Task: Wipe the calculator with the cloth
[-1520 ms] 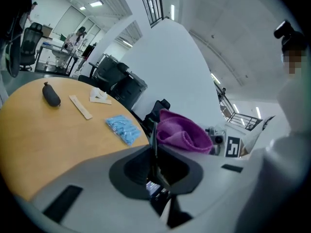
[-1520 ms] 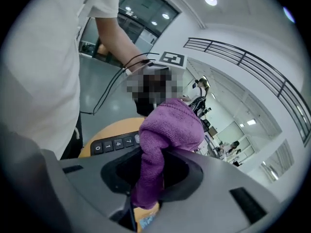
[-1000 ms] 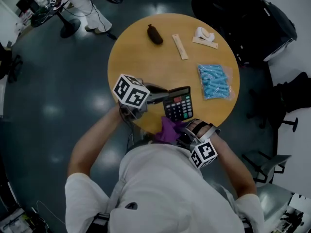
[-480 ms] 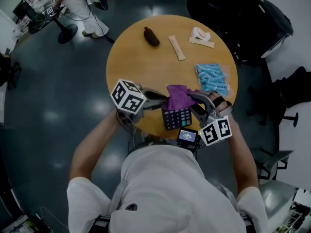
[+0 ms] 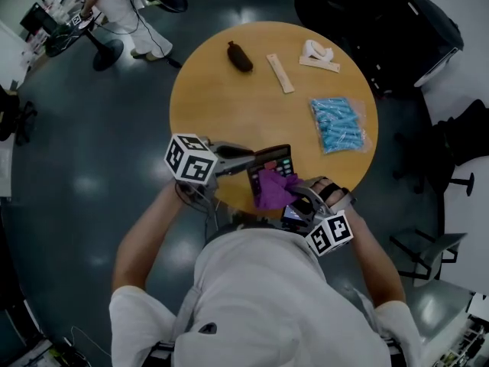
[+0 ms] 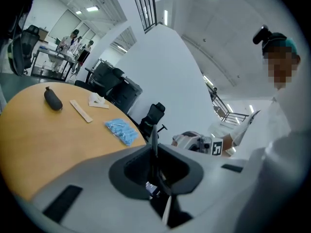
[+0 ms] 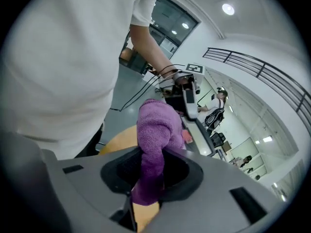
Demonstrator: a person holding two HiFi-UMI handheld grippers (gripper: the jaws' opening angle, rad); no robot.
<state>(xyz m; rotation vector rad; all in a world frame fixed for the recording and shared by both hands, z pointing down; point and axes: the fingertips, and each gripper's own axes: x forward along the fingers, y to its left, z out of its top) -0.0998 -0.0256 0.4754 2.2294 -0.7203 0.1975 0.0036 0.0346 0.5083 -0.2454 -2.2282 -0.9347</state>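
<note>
A black calculator is held tilted above the near edge of the round wooden table. My left gripper is shut on its left edge; in the left gripper view the calculator shows edge-on between the jaws. A purple cloth lies over the calculator's lower half, with my right gripper shut on it. In the right gripper view the cloth bulges out of the jaws and touches the calculator, and the left gripper shows beyond it.
On the far half of the table lie a dark pouch, a wooden stick, a white object and a blue packet. Black chairs stand behind the table. A person stands at the far left.
The right gripper carried the cloth from the calculator's near end up over its far end, then drew it back toward me. The left gripper and calculator barely moved.
</note>
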